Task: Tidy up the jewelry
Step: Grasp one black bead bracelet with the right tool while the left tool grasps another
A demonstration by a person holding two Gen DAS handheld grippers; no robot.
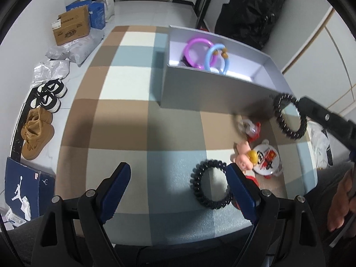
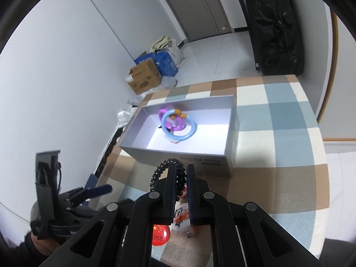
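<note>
My right gripper is shut on a black spiral hair tie and holds it in the air in front of the grey box. In the left wrist view that tie hangs from the right gripper near the box's right corner. A purple ring and a blue ring lie inside the box. My left gripper is open above the checked mat. A second black spiral hair tie lies on the mat against its right finger.
Small trinkets lie on the mat at the right: a doll figure, a white round badge, a red and clear piece. Shoes, cardboard boxes and bags sit on the floor at the left. A black bag stands behind the box.
</note>
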